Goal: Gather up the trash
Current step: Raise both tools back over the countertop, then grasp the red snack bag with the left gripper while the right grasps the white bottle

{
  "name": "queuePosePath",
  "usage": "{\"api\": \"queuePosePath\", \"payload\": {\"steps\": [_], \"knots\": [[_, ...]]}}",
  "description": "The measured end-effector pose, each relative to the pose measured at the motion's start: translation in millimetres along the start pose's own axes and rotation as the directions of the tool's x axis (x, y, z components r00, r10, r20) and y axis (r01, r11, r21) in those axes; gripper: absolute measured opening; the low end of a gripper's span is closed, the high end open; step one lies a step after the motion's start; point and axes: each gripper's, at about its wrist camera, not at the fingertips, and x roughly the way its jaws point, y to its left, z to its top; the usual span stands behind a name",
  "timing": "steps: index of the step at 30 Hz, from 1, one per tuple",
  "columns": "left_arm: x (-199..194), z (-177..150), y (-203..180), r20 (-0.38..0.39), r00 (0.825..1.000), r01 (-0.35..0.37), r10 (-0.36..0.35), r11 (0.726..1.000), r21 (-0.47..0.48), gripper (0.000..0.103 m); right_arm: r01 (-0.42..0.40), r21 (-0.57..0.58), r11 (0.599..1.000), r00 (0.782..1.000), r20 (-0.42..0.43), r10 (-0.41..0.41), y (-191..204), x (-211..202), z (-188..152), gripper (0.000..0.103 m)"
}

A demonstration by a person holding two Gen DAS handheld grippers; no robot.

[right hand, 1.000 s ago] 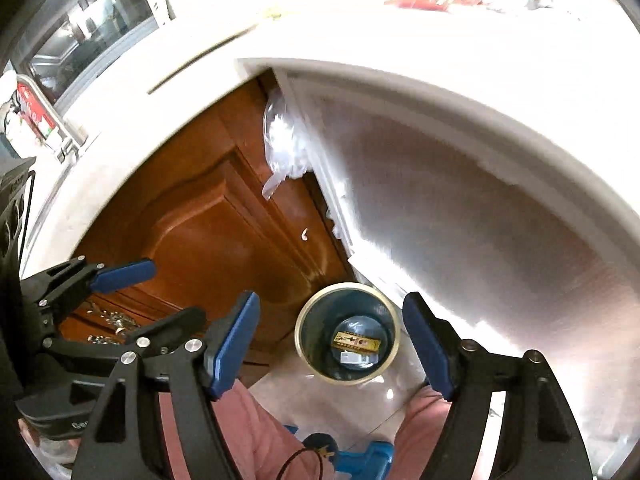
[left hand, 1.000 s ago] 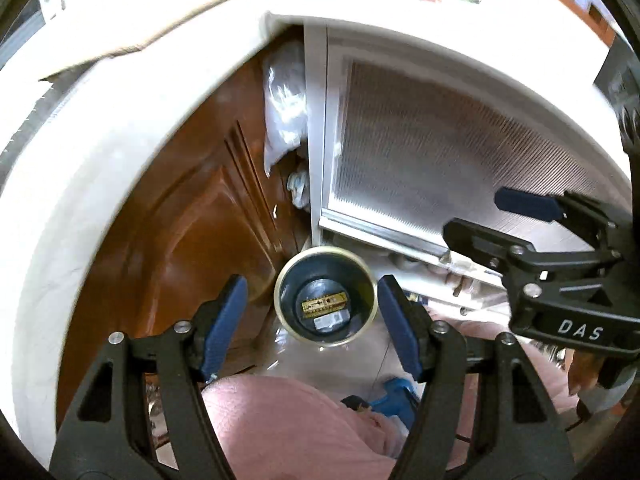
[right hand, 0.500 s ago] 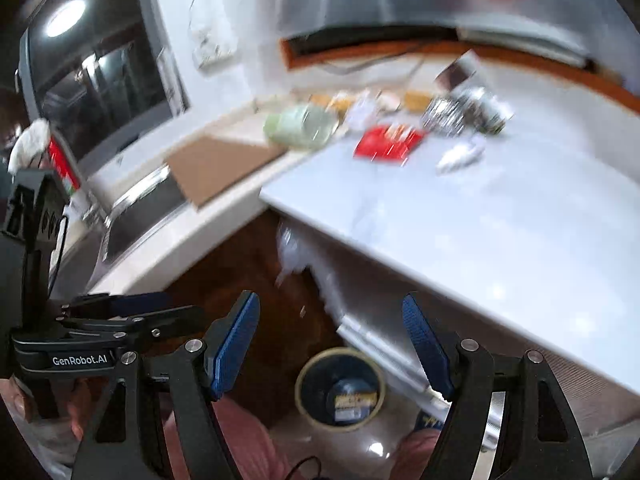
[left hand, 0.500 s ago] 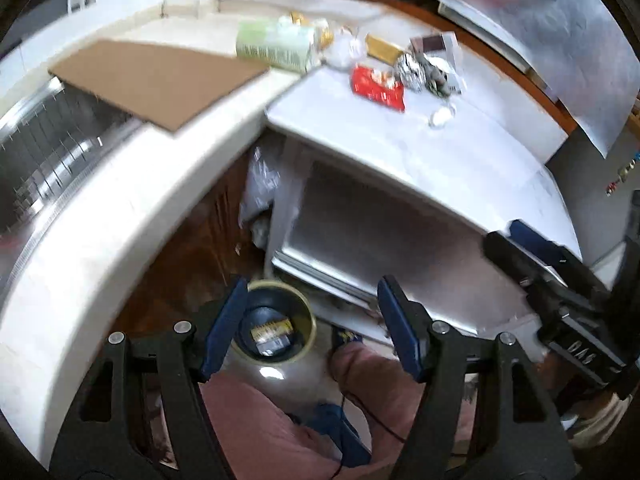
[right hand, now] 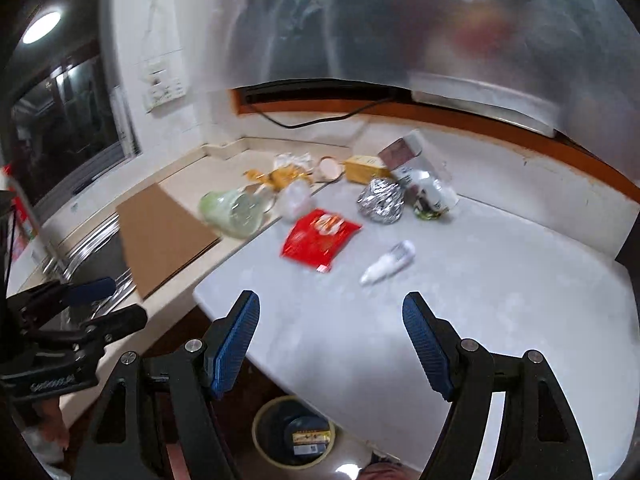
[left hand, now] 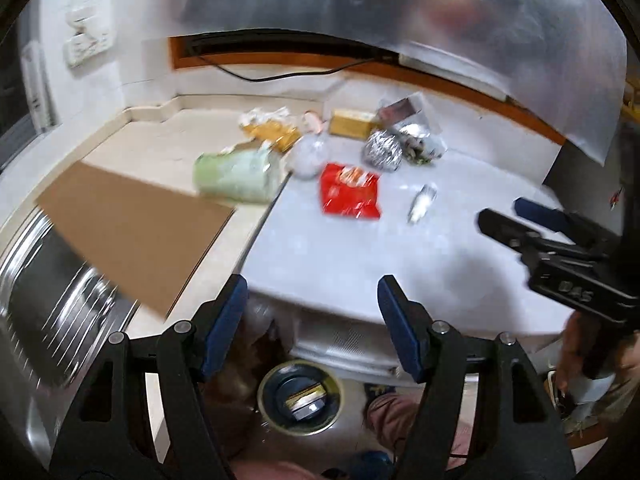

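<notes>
Left gripper: jaws wide, nothing between. Right gripper: jaws wide, also nothing held. Trash ahead of both on white counter: red wrapper nearest, small white tube right of it, foil ball beyond. Bin on floor below claws, under counter edge.

Risks, as judgement:
- thin flat wrapper may slip from pads
- tube may roll away if nudged
- drop may miss bin, half hidden under overhang

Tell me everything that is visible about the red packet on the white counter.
The red packet is a flat, glossy snack wrapper, seemingly plastic, with blurred white and yellow print. It lies flat on the white counter, slightly crumpled, apart from the foil ball and the small white tube. Neither gripper touches it.
</notes>
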Motion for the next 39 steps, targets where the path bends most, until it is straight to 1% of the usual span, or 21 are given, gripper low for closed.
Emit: {"api": "queuePosePath", "payload": {"steps": [3, 5, 8, 10, 14, 16, 18, 19, 20, 21, 22, 24, 25, 26, 27, 29, 33, 39], "knots": [[27.1, 26.5, -6.0, -0.006, 1.000, -0.010, 0.010, 1.000, 0.006, 0.065, 0.041, 0.057, 0.998, 0.999, -0.023, -0.040, -15.3, 29.5, 19.2, 0.075], [45.1, 41.2, -6.1, -0.013, 1.000, 0.014, -0.014, 1.000, -0.008, 0.065, 0.075, 0.085, 0.994, 0.996, -0.051, -0.070, -23.7, 53.5, 26.3, 0.075], [73.6, 54.4, -6.2, -0.044, 0.999, 0.028, -0.029, 0.999, -0.031, 0.065, 0.125, 0.131, 0.983, 0.988, -0.106, -0.111, -39.5, 91.4, 30.8, 0.075], [91.9, 57.5, -6.6, -0.070, 0.997, 0.027, -0.029, 0.999, -0.036, 0.065, 0.142, 0.155, 0.978, 0.983, -0.135, -0.122, -46.7, 111.9, 28.4, 0.074], [126.2, 63.7, -8.8, -0.102, 0.994, 0.029, -0.033, 0.999, -0.033, 0.065, 0.154, 0.190, 0.970, 0.976, -0.183, -0.119, -59.1, 146.2, 24.0, 0.067], [140.6, 65.7, -10.1, -0.120, 0.992, 0.045, -0.048, 0.999, -0.029, 0.065, 0.156, 0.183, 0.971, 0.974, -0.190, -0.121, -58.0, 157.7, 22.6, 0.065], [155.8, 69.1, -11.2, -0.149, 0.986, 0.072, -0.076, 0.997, -0.034, 0.065, 0.162, 0.161, 0.974, 0.971, -0.200, -0.129, -55.3, 168.1, 22.3, 0.060], [161.9, 70.3, -12.0, -0.161, 0.983, 0.079, -0.084, 0.996, -0.038, 0.065, 0.164, 0.150, 0.975, 0.969, -0.209, -0.130, -54.0, 172.2, 21.1, 0.054], [169.8, 72.3, -13.3, -0.172, 0.981, 0.080, -0.086, 0.996, -0.041, 0.065, 0.161, 0.143, 0.977, 0.968, -0.218, -0.127, -53.3, 176.2, 20.2, 0.045], [174.1, 73.1, -14.8, -0.177, 0.980, 0.082, -0.087, 0.996, -0.040, 0.065, 0.135, 0.144, 0.980, 0.971, -0.218, -0.102, -53.4, 179.0, 19.0, 0.043], [180.4, 74.7, -17.0, -0.186, 0.978, 0.084, -0.090, 0.996, -0.039, 0.065, 0.120, 0.149, 0.982, 0.973, -0.215, -0.086, -53.9, 180.3, 18.3, 0.038], [189.6, 77.7, -21.6, -0.197, 0.976, 0.086, -0.091, 0.996, -0.034, 0.065, 0.123, 0.144, 0.982, 0.973, -0.214, -0.090, -53.7, 181.0, 17.6, 0.028], [195.0, 79.3, -24.3, -0.200, 0.975, 0.089, -0.094, 0.996, -0.030, 0.065, 0.120, 0.141, 0.983, 0.973, -0.211, -0.089, -53.6, 181.9, 17.9, 0.025], [198.1, 80.5, -26.0, -0.203, 0.975, 0.091, -0.094, 0.996, -0.025, 0.067, 0.116, 0.142, 0.983, 0.974, -0.208, -0.085, -54.3, 182.5, 17.8, 0.025], [202.5, 81.9, -28.7, -0.208, 0.974, 0.089, -0.091, 0.996, -0.018, 0.073, 0.112, 0.145, 0.983, 0.975, -0.205, -0.081, -55.1, 182.5, 17.6, 0.025], [210.1, 84.5, -33.0, -0.214, 0.973, 0.088, -0.087, 0.996, -0.008, 0.076, 0.116, 0.146, 0.982, 0.976, -0.200, -0.085, -56.9, 182.4, 17.7, 0.025], [226.1, 88.4, -39.9, -0.235, 0.969, 0.085, -0.081, 0.996, 0.009, 0.076, 0.121, 0.161, 0.979, 0.978, -0.187, -0.090, -66.4, 179.6, 17.8, 0.025], [250.3, 90.2, -48.6, -0.273, 0.960, 0.067, -0.057, 0.997, 0.027, 0.076, 0.099, 0.193, 0.976, 0.982, -0.178, -0.064, -78.9, 175.8, 15.8, 0.025]]}}
